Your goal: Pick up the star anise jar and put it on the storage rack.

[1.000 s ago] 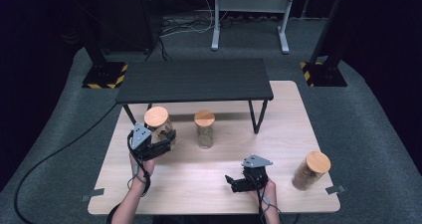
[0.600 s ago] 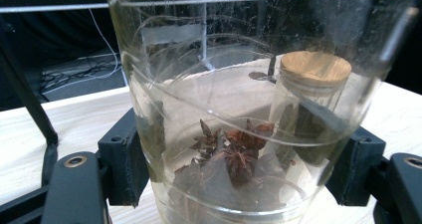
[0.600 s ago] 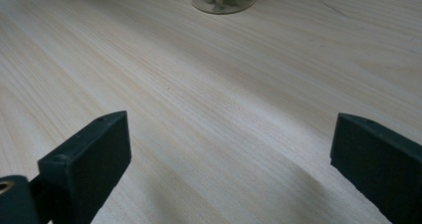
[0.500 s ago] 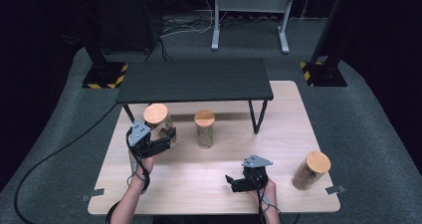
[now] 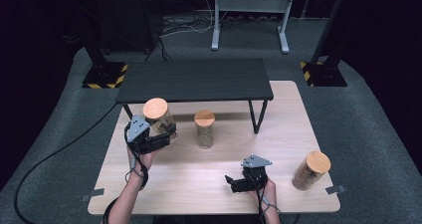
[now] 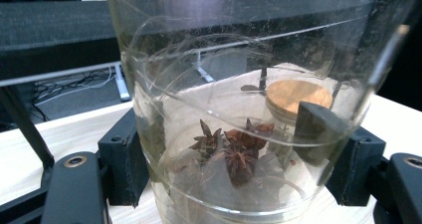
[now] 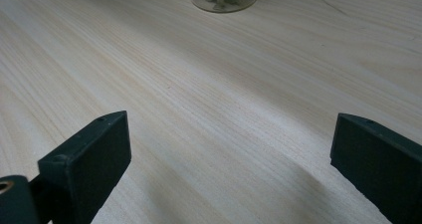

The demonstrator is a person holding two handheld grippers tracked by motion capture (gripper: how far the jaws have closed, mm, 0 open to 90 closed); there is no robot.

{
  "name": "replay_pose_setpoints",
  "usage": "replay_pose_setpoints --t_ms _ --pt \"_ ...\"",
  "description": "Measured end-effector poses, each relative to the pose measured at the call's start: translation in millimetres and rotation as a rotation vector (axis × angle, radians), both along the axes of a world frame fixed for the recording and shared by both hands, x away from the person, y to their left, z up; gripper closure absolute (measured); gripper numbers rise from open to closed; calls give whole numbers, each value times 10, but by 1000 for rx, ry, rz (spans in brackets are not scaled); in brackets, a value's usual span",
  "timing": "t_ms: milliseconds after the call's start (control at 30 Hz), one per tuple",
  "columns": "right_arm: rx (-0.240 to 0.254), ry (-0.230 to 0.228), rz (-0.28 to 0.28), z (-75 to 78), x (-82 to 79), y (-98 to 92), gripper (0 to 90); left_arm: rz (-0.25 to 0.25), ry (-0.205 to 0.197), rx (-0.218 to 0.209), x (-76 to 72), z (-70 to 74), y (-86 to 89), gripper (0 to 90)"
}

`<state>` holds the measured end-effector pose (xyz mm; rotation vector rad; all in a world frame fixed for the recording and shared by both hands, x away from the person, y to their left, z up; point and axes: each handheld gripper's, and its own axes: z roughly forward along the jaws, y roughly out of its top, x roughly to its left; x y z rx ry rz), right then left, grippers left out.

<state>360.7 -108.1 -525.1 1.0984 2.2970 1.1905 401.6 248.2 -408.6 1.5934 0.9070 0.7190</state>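
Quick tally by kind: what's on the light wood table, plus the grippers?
Glass jars with wooden lids: 3 (held jar, middle jar, right jar)
Black shelf: 1
Grippers: 2 (left gripper, right gripper)
Total: 6

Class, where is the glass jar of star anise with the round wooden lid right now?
In the high view, the glass jar of star anise sits at the table's left, clamped in the left hand-held gripper, just left of the smaller wooden-lidded jar and before the black shelf.
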Motion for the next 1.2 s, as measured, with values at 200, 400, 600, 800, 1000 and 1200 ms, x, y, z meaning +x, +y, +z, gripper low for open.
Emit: replay_pose_setpoints --t_ms 200,400,600,800,1000,1200 --pt "2 -1 -3 0 -2 -1 18 -15 12 -10 32 57 23 248" --pt "2 4 1 -1 3 -1 18 -24 15 -8 54 105 38 248" --pt "2 0 -3 0 0 -2 18 -34 28 -29 80 127 54 248" --pt "1 3 -1 -1 3 -1 18 -40 26 -34 88 180 62 248" --pt "4 1 -2 0 1 -4 18 -43 26 -29 96 221 66 248" --pt "0 1 -2 0 2 -1 18 -53 30 -23 107 260 56 248"
